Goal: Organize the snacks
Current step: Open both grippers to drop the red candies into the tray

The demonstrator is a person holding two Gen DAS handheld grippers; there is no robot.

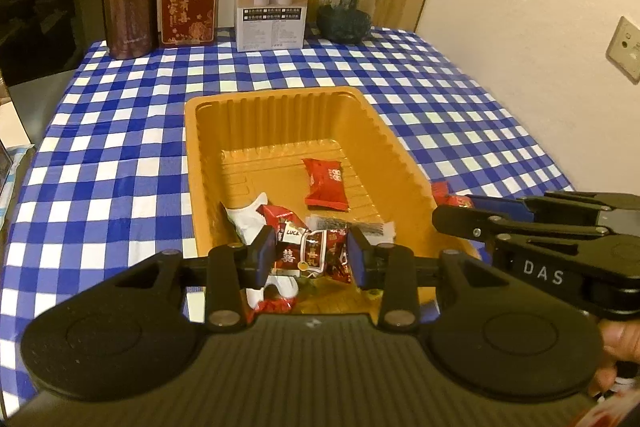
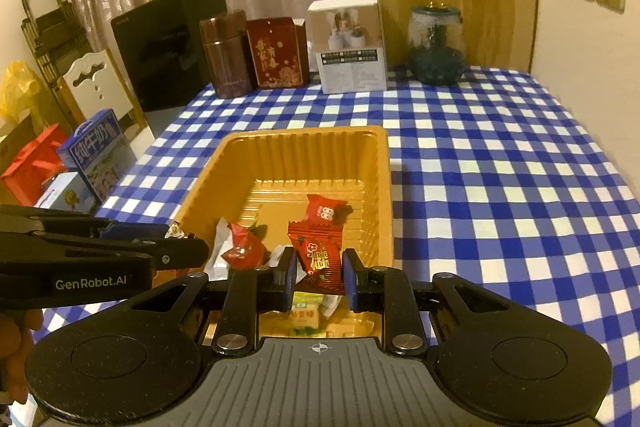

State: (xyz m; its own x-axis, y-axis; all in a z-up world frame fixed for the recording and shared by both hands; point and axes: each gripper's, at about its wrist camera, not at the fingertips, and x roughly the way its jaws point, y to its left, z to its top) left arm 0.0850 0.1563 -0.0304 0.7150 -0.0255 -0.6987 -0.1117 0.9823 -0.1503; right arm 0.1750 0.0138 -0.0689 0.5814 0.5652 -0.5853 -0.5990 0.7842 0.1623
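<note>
An orange plastic tray (image 1: pixel 280 115) sits on the blue-and-white checked cloth. In it lie a red packet (image 1: pixel 326 183), a white packet (image 1: pixel 246 219) and other wrapped snacks. My left gripper (image 1: pixel 312 255) hangs over the tray's near end, shut on a red-and-white candy packet (image 1: pixel 316 245). My right gripper (image 2: pixel 320 273) is beside it over the same end of the tray (image 2: pixel 304 147), shut on a red foil packet (image 2: pixel 318 253). Below it lies a yellow-green packet (image 2: pixel 306 315). Each gripper shows at the edge of the other's view.
Along the table's far edge stand a brown tin (image 1: pixel 128 7), a red tin (image 1: pixel 188 7), a white box (image 1: pixel 272 3) and a dark glass jar (image 1: pixel 346 7). A black appliance (image 2: pixel 172 43) stands at the left; bags and boxes (image 2: pixel 96 155) sit below it. A wall runs along the right.
</note>
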